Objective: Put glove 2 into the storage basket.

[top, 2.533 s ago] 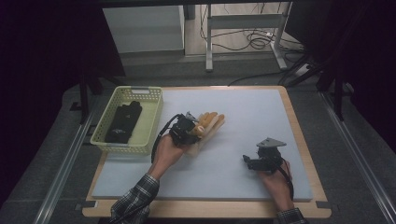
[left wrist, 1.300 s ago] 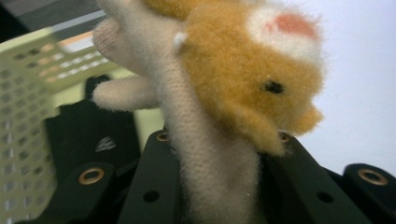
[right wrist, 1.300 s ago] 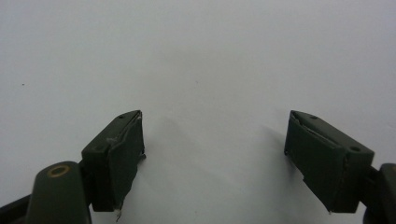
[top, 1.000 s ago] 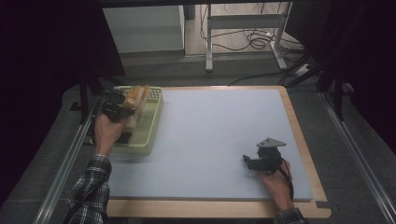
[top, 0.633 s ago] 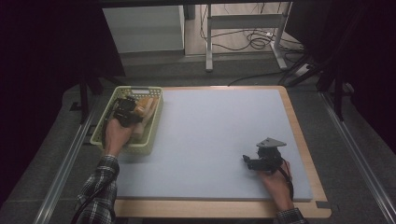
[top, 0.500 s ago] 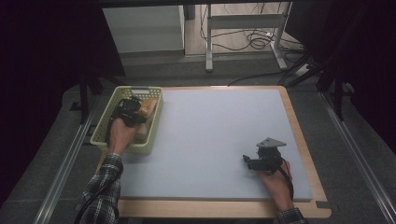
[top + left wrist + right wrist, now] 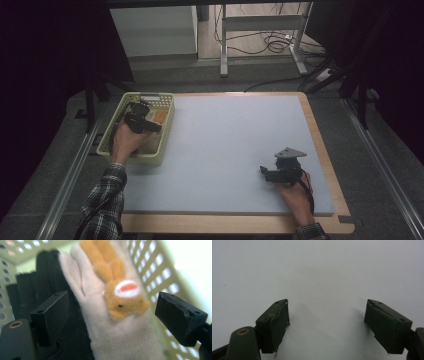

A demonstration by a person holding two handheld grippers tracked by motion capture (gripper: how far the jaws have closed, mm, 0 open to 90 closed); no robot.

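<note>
1. The right gripper (image 7: 265, 172) is held low over the near right part of the table (image 7: 235, 150), with one grey three-cornered plate on top. Its two black, blocky jaws are spread wide, and nothing but the smooth pale surface is seen between them in the right gripper view (image 7: 325, 322).

2. The table is covered by one flat, matte, light blue-grey mat framed by a wooden border. The broad middle of the mat is bare, so wide open room is left between the two hands, which are well apart.

3. The left gripper (image 7: 150, 125) is held over the basket at the far left corner of the table. Its jaws have just been opening and are now spread wide, with the glove lying between them and no pad pressed on it, as is seen in the left gripper view (image 7: 112, 317).

4. One glove (image 7: 110, 322) of soft, fuzzy cream fleece lies inside the basket. One orange plush animal figure (image 7: 117, 287) with a white-and-red patch is sewn onto it.

5. One black ribbed fabric item (image 7: 27, 290) lies just beside the glove, touching its edge.

6. One pale green plastic basket (image 7: 165, 100) is seen, rectangular, with lattice walls close around the glove on the right side.
</note>
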